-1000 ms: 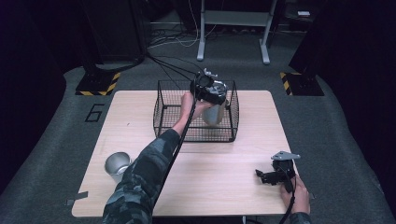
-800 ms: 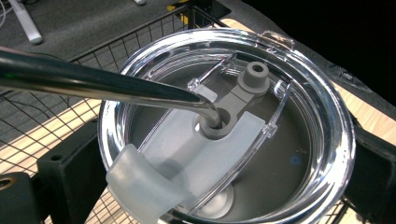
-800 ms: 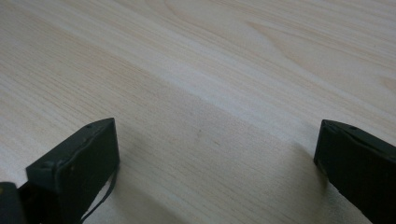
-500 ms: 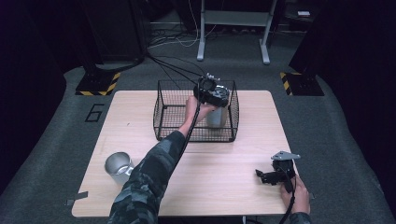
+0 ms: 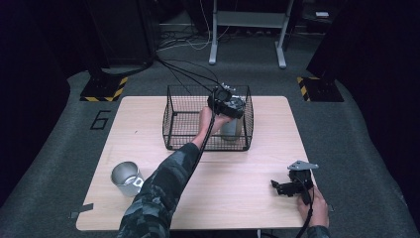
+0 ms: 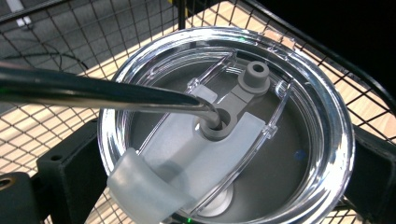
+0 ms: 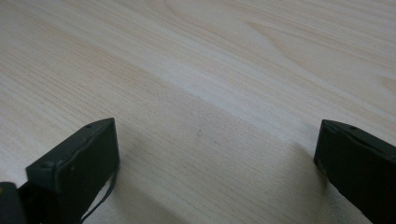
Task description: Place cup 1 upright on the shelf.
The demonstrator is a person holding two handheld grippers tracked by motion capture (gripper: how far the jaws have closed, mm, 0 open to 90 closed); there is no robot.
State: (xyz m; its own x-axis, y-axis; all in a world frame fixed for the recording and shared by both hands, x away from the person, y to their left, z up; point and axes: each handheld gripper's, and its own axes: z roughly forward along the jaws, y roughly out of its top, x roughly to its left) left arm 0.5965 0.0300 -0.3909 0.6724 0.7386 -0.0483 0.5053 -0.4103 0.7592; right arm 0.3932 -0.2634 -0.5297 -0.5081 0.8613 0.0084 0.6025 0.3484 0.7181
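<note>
High view places our left gripper (image 5: 227, 105) inside the wire basket (image 5: 173, 124), its jaws clamped around the lidded tumbler (image 6: 224, 126) standing there. Our right gripper (image 5: 287, 186) rests on the table (image 5: 148, 148), jaws wide apart.

A single digit, "6" (image 5: 100, 119), can be read in the high view. It is marked in black on the grey floor (image 5: 59, 148), just off the bench's (image 5: 148, 119) far left corner. Nothing else legible shows on the bench or on the things it carries, and neither gripper view shows any text, brand or number.
</note>
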